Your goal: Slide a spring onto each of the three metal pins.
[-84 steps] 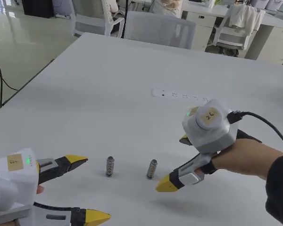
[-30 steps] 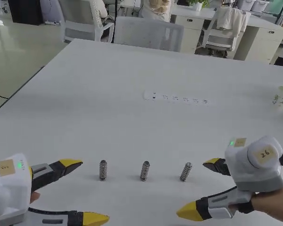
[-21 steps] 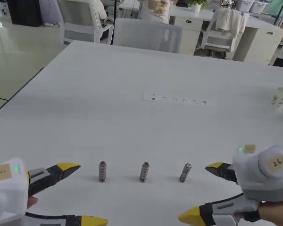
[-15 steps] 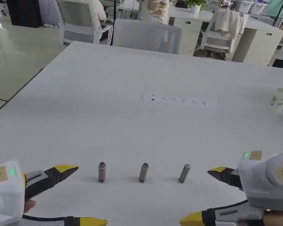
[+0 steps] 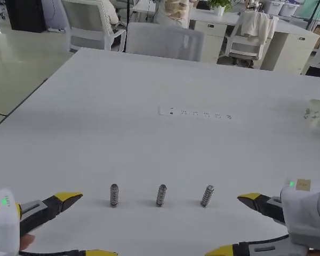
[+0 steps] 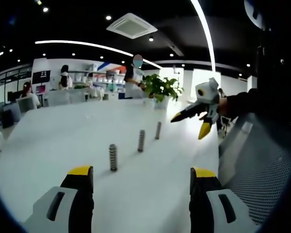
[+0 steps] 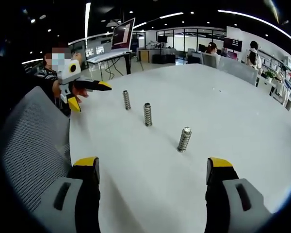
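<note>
Three metal springs stand upright in a row on the white table: left spring, middle spring, right spring. Each appears to sit on a pin, and a pin head tops the right spring. My left gripper is open at the near left, well short of the left spring. At the near right, my right gripper is open too, a short way from the right spring. Nothing is between either pair of jaws. Each gripper view shows the row, with the other gripper beyond it: the right gripper and the left gripper.
A white power strip lies mid-table beyond the springs. The table has its left edge running diagonally to the floor. Grey office chairs stand at the far side. A pale object sits at the far right.
The right gripper has drawn away from the springs toward the near right, leaving a third spring standing. Both grippers have sunk toward the near edge, staying open.
</note>
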Demonstrator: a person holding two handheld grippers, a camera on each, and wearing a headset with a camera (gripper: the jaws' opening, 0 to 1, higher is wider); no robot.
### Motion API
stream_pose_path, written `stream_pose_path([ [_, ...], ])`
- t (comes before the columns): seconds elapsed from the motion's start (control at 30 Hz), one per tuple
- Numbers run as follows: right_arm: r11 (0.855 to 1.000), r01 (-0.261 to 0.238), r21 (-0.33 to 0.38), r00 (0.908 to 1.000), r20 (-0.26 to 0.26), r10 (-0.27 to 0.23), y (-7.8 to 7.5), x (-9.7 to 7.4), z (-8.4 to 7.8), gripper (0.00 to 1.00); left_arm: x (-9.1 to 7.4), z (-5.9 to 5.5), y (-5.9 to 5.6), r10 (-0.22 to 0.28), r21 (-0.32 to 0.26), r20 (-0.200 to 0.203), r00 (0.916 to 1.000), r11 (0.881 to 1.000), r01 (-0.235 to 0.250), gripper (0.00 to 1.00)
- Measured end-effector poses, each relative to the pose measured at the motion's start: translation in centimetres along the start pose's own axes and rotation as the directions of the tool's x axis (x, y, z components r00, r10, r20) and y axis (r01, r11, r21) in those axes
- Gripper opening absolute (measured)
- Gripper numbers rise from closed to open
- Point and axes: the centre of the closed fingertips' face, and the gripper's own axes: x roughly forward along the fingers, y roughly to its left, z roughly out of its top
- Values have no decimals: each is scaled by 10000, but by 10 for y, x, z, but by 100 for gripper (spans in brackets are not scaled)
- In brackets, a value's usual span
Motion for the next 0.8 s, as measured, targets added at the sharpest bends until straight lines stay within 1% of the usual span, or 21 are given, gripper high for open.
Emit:
stream_pose_path([
  [0.1, 10000, -6, 48, 10000, 84, 6, 0, 0, 0, 91, -1, -3, -1, 45, -69, -31, 10000, 10000, -45, 78],
  [0.2, 10000, -8, 30, 9999, 135, 7, 0, 0, 0, 92, -2, -4, -1, 80, -154, 2, 10000, 9998, -80, 78],
  [0.37, 10000, -38, 41, 9999, 159, 38, 1, 0, 0, 92, -2, -4, 0, 141, -244, 39, 9999, 9996, -140, 79],
  [0.57, 10000, 33, 93, 9997, 251, -35, -1, -1, 1, 92, -3, -1, 0, 193, -248, 63, 9998, 9995, -192, 79],
  [0.8, 9999, 79, 65, 9996, 277, -80, -1, -2, 2, 92, -2, -1, -1, 167, -235, 49, 9998, 9996, -166, 80],
])
